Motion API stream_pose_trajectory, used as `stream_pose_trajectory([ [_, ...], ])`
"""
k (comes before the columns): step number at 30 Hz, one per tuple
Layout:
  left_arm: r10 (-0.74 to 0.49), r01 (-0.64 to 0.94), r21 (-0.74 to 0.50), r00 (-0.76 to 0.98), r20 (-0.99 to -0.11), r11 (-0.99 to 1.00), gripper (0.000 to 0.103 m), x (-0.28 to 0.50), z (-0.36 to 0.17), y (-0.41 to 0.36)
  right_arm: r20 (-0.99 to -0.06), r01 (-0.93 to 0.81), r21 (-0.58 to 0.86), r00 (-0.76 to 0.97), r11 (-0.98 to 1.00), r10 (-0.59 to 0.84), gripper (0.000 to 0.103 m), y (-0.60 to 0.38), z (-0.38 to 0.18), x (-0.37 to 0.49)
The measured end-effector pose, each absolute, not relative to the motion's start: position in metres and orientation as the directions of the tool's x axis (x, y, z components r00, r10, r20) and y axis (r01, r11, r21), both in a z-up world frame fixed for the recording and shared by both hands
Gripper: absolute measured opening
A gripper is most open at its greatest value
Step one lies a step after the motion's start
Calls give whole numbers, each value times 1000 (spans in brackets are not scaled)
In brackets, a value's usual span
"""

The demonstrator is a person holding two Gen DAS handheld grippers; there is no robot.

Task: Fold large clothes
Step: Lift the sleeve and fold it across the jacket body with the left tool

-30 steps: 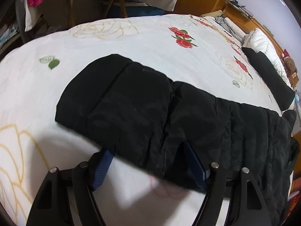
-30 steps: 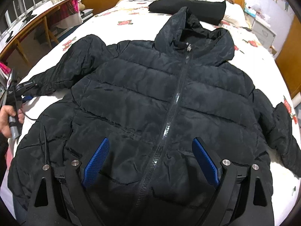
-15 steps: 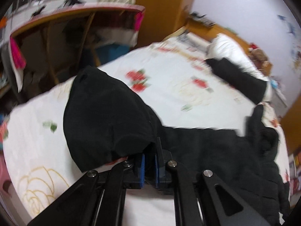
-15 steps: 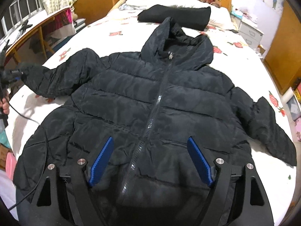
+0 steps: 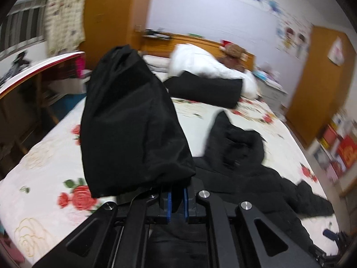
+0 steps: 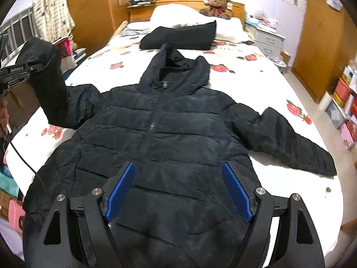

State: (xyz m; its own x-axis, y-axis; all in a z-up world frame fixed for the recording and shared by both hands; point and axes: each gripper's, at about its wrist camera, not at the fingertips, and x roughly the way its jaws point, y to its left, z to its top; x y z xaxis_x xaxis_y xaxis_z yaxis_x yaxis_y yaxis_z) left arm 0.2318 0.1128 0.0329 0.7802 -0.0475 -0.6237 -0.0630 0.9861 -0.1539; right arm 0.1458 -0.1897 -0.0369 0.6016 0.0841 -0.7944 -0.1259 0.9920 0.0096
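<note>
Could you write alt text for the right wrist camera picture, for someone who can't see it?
A black hooded puffer jacket lies zipped and face up on a bed with a rose-print sheet. At the left edge, the left hand-held gripper lifts one sleeve. The open right hand-held gripper, with blue pads, hovers over the hem.

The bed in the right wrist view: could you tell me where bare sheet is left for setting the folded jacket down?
Bare bed sheet lies between the jacket hood and the black pillow, and right of the hood above the flat sleeve. A smaller strip sits under the lifted sleeve in the left claw. The jacket crowds the middle.
</note>
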Motion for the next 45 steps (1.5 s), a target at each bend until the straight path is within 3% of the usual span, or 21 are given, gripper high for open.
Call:
stream_pose_trajectory([
  [10, -204, 122, -165, 691, -694, 979, 7, 252, -22, 7, -821, -30, 12, 571, 999, 27, 80, -234, -64, 166],
  [24, -294, 236, -190, 568, -769, 953, 8, 265, -78, -33, -843, -5, 3, 538, 1000, 5, 80, -251, -94, 200],
  [30, -388, 288, -271, 525, -757, 918, 27, 264, -77, -45, -839, 8, 18, 544, 1000, 11, 80, -255, -91, 210],
  [32, -419, 296, -302, 525, -741, 906, 46, 262, -71, -45, -837, 11, 32, 548, 999, 20, 80, -255, -88, 213],
  [34, -444, 299, -330, 541, -715, 896, 52, 256, -60, -38, -832, 10, 48, 553, 999, 34, 80, -253, -85, 217],
  [39, -416, 273, -315, 624, -661, 909, 54, 246, -28, 0, -827, -16, 103, 554, 995, 94, 80, -238, -83, 233],
  [45, -223, 64, -245, 673, -705, 967, 53, 277, -42, 81, -847, -59, 126, 513, 990, 139, 80, -210, -105, 277],
])
